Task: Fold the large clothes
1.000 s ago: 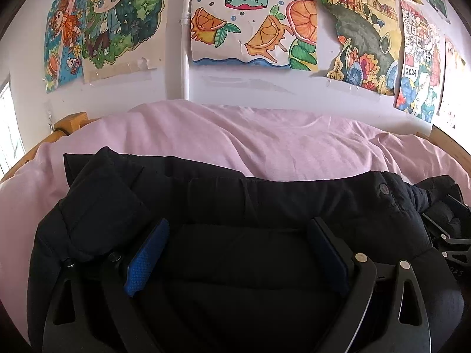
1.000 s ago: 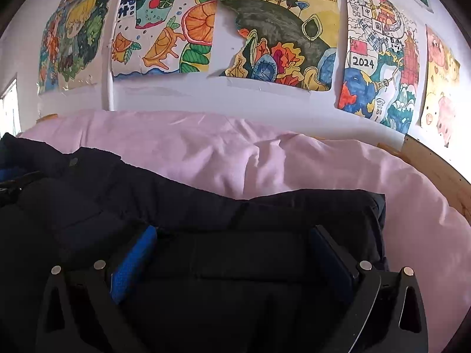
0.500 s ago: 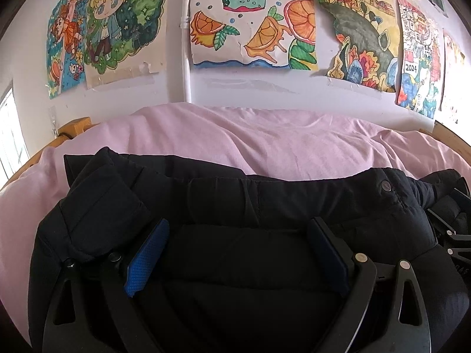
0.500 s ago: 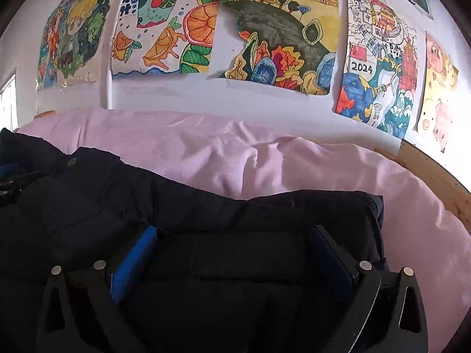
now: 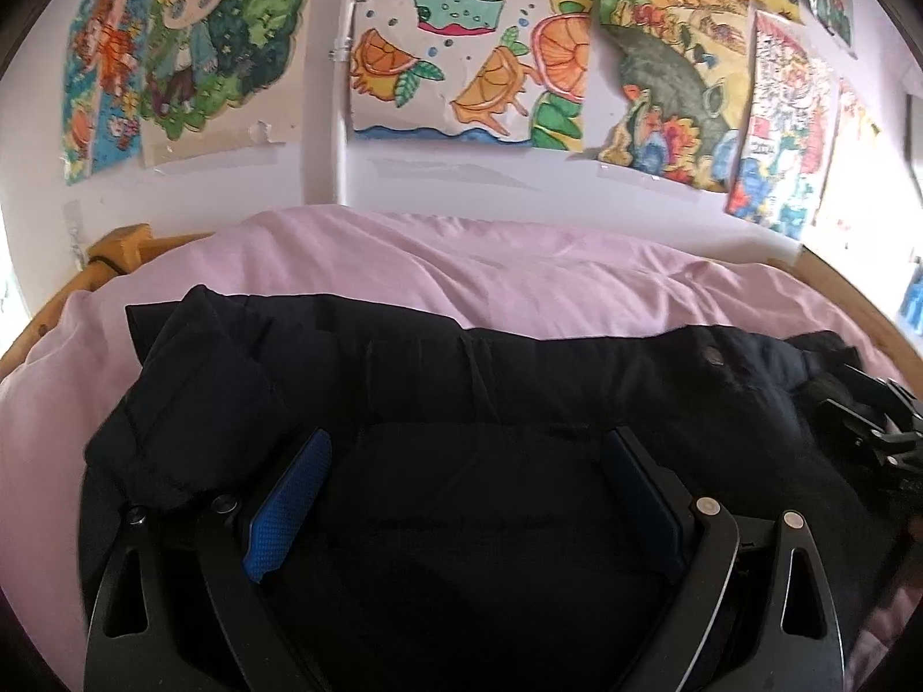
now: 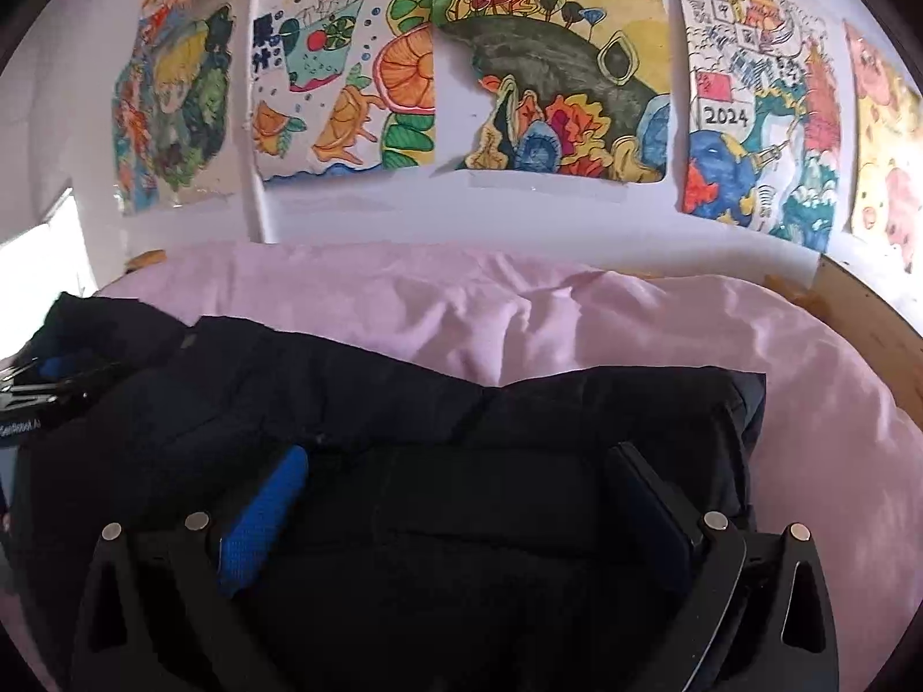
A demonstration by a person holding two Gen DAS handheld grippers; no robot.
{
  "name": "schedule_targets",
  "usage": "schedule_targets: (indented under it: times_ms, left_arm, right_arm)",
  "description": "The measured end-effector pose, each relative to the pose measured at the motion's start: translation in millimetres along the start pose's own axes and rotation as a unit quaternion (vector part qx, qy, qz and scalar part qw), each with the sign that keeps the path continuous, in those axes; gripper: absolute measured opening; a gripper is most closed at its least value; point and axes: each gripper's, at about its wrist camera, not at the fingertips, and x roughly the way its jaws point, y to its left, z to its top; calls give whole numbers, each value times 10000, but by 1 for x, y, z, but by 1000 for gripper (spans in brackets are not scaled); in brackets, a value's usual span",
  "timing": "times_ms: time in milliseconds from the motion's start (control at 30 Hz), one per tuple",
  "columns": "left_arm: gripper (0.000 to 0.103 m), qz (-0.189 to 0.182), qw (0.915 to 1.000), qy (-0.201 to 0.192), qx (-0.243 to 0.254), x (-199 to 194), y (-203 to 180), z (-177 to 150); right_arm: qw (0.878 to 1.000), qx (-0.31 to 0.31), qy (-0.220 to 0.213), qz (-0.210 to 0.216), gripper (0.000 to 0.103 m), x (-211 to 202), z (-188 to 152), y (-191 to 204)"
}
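A large black padded jacket (image 5: 519, 380) lies spread across the pink bed cover (image 5: 519, 271); it also shows in the right wrist view (image 6: 404, 398). My left gripper (image 5: 467, 444) is open, its fingers resting wide apart on the jacket's near part. My right gripper (image 6: 461, 455) is open too, over the jacket's right end, its fingers set into the fabric. The right gripper shows at the far right of the left wrist view (image 5: 871, 432). The left gripper shows at the far left of the right wrist view (image 6: 40, 386).
The bed has a wooden frame (image 5: 115, 248), which also shows in the right wrist view (image 6: 865, 311). A white wall with several colourful drawings (image 5: 461, 46) rises right behind the bed. Pink cover (image 6: 807, 403) lies beyond the jacket's right end.
Both grippers have tilted up and drawn back a little, so more wall shows. The jacket has barely shifted. Both grippers stay open.
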Motion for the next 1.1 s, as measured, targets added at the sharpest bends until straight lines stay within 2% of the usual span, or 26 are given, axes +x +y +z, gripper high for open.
schedule_targets:
  times_ms: [167, 367, 467, 567, 700, 800, 933, 1000, 1100]
  left_arm:
    - [92, -86, 9998, -31, 176, -38, 9, 2]
    - [93, -195, 9995, -104, 236, -83, 25, -12]
    - [93, -333, 9993, 24, 154, -99, 35, -21]
    - [93, -378, 9990, 87, 241, -112, 42, -31]
    - [93, -313, 9983, 281, 397, -123, 53, -49]
    - [93, -338, 9980, 531, 45, -123, 68, -61]
    - [92, -794, 9890, 1062, -651, -112, 91, -75]
    - [92, -940, 9830, 1290, -906, -103, 99, -81]
    - [93, -1090, 9787, 1343, -1105, -98, 106, -82]
  right_arm:
    - [9996, -243, -10, 171, 103, -36, 1, -5]
    - [9980, -432, 129, 433, 103, -83, -15, -12]
    - [9979, -143, 307, 557, 103, -94, -24, -26]
    - [9943, 412, 531, 827, 103, -109, -41, -52]
    - [9914, 593, 731, 907, 103, -121, -61, -80]
    - [9853, 861, 880, 1185, 103, -120, -71, -96]
    - [9695, 1146, 931, 1954, 103, -108, -73, -105]
    - [9659, 1191, 924, 2104, 103, -98, -70, -108]
    - [9576, 1480, 954, 2280, 103, -74, -61, -119]
